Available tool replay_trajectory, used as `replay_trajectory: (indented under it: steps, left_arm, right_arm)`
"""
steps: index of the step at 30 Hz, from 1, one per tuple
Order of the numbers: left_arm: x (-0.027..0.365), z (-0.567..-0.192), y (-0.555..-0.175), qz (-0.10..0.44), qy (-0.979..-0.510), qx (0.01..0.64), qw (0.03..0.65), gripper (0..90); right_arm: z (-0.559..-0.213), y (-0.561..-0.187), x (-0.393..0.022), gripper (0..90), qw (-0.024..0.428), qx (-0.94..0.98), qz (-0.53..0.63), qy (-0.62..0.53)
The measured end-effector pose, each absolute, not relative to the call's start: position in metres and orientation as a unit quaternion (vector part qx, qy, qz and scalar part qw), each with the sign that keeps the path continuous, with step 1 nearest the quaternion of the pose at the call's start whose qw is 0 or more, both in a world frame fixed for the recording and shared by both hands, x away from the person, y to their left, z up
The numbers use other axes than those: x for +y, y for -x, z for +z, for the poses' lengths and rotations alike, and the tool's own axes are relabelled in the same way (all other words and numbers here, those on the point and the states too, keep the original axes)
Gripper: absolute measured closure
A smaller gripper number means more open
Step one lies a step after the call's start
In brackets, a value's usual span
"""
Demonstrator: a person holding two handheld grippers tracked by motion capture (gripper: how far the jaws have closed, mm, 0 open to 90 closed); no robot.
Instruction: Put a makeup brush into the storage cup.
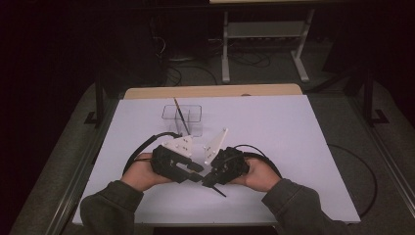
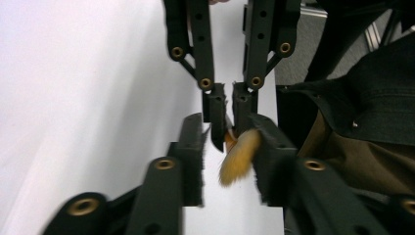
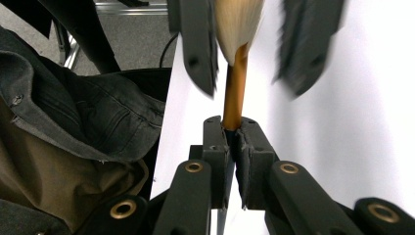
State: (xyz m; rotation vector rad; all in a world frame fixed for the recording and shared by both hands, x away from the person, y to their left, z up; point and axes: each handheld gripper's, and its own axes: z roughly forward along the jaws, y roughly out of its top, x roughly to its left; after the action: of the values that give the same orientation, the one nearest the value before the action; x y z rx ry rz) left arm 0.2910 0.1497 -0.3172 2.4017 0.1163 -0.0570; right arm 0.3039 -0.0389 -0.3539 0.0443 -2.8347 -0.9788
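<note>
Both grippers meet tip to tip near the table's [image 1: 293,127] six-o'clock edge; the right gripper [image 3: 234,142] is clamped on the golden handle of a makeup brush [image 3: 235,73]; the left gripper [image 2: 227,156] stands apart, jaws flanking the brush's pale bristles [image 2: 239,156] without squeezing them; at twelve o'clock from the hands sits a clear plastic organizer [image 1: 188,117] with a dark thin brush [image 1: 181,115] leaning in it.

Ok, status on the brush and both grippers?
Right gripper shut on brush at the ferrule. Left gripper open, jaws either side of the bristles. Another brush stands in the clear holder; nothing blocking.
</note>
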Motion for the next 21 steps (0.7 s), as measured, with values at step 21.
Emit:
replay_trajectory:
  steps: [21]
  left_arm:
    - [0.214, -0.343, -0.282, 0.005, -0.903, 0.146, 0.405, 49.1]
  right_arm:
    - [-0.331, -0.358, -0.082, 83.2, 0.041, -0.928, -0.361, 0.081]
